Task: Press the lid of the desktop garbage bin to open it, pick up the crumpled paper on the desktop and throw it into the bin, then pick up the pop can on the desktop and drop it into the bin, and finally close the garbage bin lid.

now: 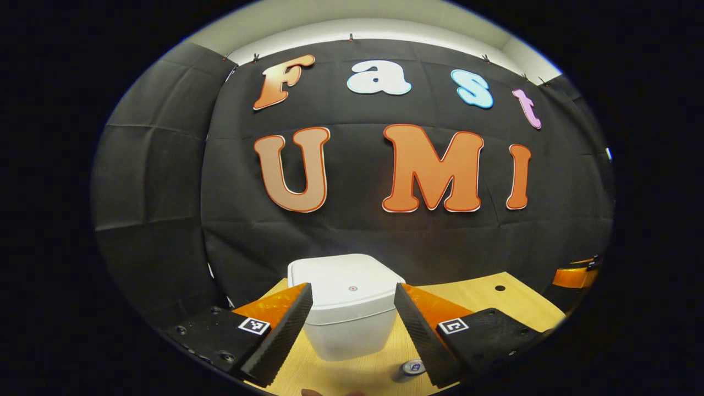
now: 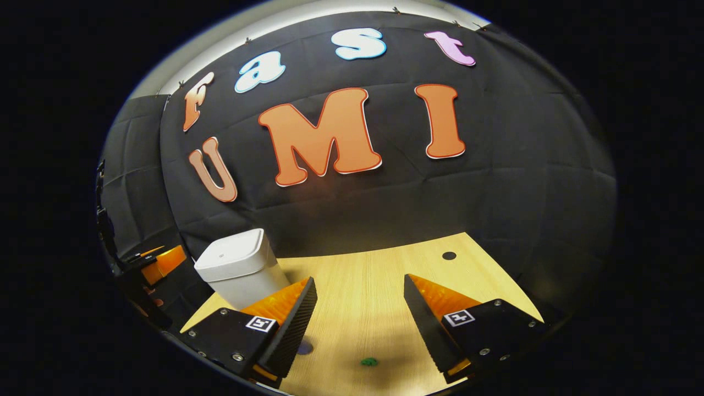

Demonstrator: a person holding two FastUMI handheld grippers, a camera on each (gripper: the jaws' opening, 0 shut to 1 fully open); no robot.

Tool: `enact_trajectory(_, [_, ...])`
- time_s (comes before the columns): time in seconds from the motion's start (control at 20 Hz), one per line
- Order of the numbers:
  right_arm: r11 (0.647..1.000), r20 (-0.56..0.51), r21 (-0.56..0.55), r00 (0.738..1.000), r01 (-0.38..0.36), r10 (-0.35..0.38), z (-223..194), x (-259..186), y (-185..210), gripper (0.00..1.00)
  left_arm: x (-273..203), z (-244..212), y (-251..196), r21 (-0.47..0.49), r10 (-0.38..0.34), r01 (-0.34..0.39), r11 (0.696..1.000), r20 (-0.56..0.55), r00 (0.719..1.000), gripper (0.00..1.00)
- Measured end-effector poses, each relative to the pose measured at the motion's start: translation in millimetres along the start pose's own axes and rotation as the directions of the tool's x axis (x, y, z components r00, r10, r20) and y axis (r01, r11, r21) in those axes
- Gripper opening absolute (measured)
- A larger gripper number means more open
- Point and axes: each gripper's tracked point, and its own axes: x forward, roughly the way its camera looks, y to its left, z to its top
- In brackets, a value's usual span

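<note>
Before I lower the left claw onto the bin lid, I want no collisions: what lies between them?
Nothing: in the left gripper view the open left claw frames the closed white bin, with bare air between. The can top sits nearer, lower right.

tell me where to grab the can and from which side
The can seems to stand upright before the bin, round top facing up. Grip its curved side wall across the middle, coming level from the near side with the left tongs open. Little but the top shows, so this is a guess.

Pop can [image 1: 412,367] half hidden behind the left tool's finger.
</note>
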Motion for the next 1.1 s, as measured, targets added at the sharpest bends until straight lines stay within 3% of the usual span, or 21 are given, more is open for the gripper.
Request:
enact_trajectory(0.25, [0.999,0.032,-0.011,0.999,0.043,-0.042,1.2,-14.2,21.6,0.95,1.8,8.9,19.1,-0.024,-0.049,0.049,0.998,0.028,0.998,0.95])
enact_trajectory(0.5, [0.999,0.055,-0.005,0.998,0.036,-0.036,-0.7,-17.0,47.5,0.95,-1.5,9.5,39.0,-0.017,-0.065,0.066,0.998,0.048,0.997,0.94])
enact_trajectory(0.7, [1.000,0.072,-0.016,0.997,0.022,-0.021,5.8,-18.9,52.6,0.95,-1.0,3.9,27.0,0.030,-0.152,0.151,0.988,0.023,0.988,0.72])
enact_trajectory(0.85, [1.000,0.068,0.000,0.997,0.027,-0.027,10.2,-20.1,43.3,0.94,-0.3,-7.4,10.6,0.013,-0.214,0.215,0.977,-0.022,0.977,0.33])
enact_trajectory(0.9, [1.000,0.063,0.002,0.998,0.029,-0.029,10.5,-20.0,38.9,0.95,2.0,-8.1,13.5,0.008,-0.190,0.191,0.982,-0.027,0.981,0.28])
enact_trajectory(1.0, [0.999,0.049,-0.002,0.998,0.033,-0.033,10.6,-19.5,32.5,0.95,6.1,-14.1,21.7,0.009,-0.130,0.131,0.991,-0.043,0.991,0.00])
enact_trajectory(1.1, [0.999,0.044,-0.013,0.998,0.033,-0.033,11.1,-19.7,25.5,0.95,8.4,-12.5,17.9,0.001,-0.130,0.131,0.991,-0.049,0.990,0.00])
